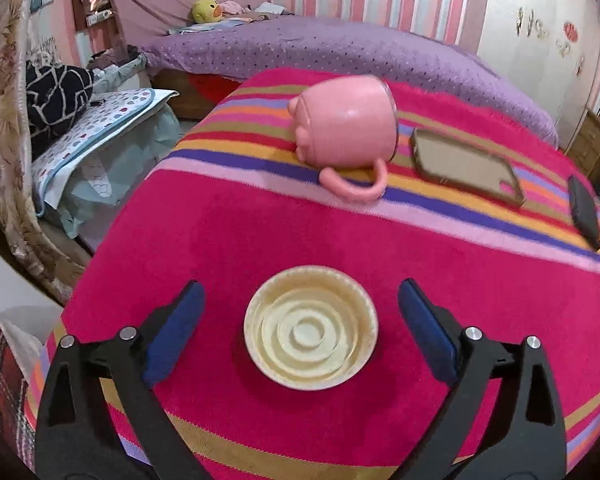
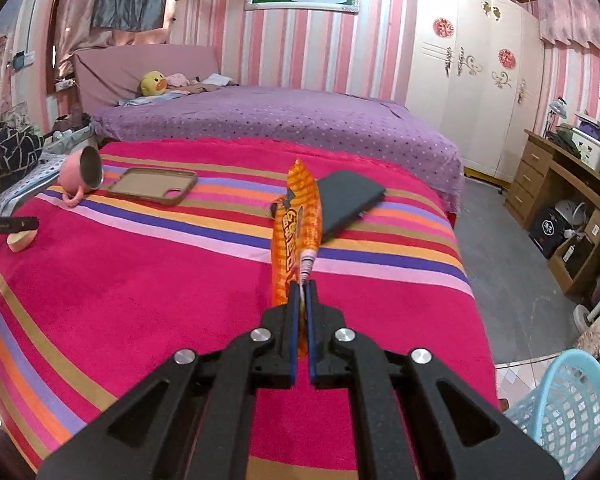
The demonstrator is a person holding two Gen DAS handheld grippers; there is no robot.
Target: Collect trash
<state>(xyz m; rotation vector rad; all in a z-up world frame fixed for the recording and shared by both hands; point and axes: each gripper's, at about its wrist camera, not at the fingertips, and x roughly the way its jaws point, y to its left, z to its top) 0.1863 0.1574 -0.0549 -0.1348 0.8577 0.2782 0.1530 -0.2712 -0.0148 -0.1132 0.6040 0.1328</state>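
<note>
My left gripper (image 1: 300, 304) is open, its blue pads on either side of a cream paper cup (image 1: 311, 327) that stands mouth-up on the striped pink blanket (image 1: 228, 232). The cup also shows at the far left of the right wrist view (image 2: 21, 239), with a left finger above it. My right gripper (image 2: 302, 286) is shut on an orange snack wrapper (image 2: 298, 224) and holds it upright above the blanket.
A pink mug (image 1: 346, 126) lies on its side beyond the cup, beside a brown phone case (image 1: 466, 164) and a dark phone (image 2: 350, 202). A light blue basket (image 2: 566, 408) stands on the floor at the bed's right. A bag (image 1: 8, 368) sits at the lower left.
</note>
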